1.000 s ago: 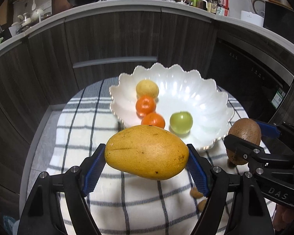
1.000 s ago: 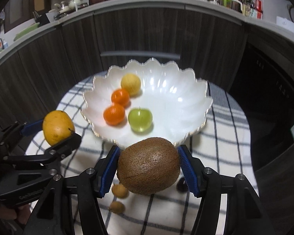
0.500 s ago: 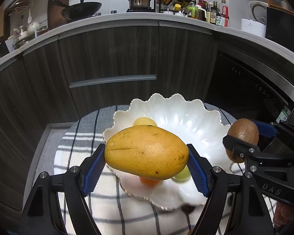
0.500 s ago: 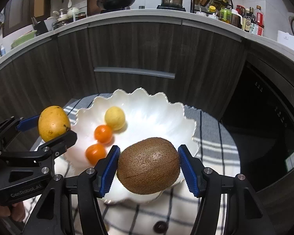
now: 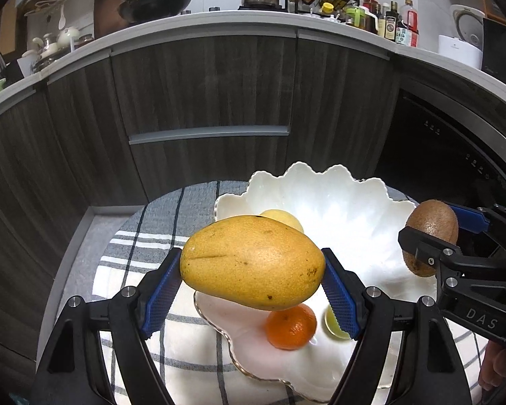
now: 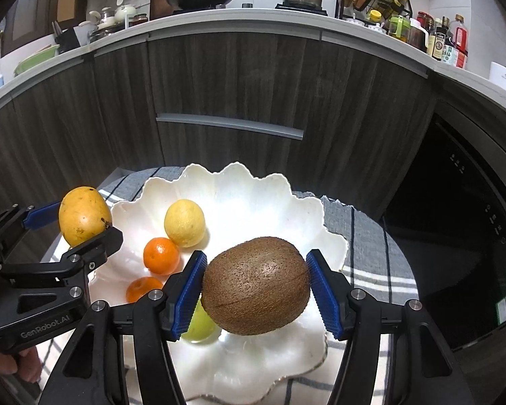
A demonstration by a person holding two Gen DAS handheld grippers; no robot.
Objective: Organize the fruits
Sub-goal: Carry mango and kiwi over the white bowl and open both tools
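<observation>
Now both claws, gripping mango (image 5: 253, 263) and kiwi (image 6: 256, 287), have advanced over the bowl (image 6: 253, 195).

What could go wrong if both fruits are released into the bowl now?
1. The mango in the left gripper hangs above a tangerine; it may hit it.
2. The kiwi in the right gripper hangs above the green fruit.
3. Either fruit could roll over the white bowl's low rim.

"GenRobot.AI" on left gripper (image 6: 81, 233), "DAS" on right gripper (image 5: 431, 236)
</observation>
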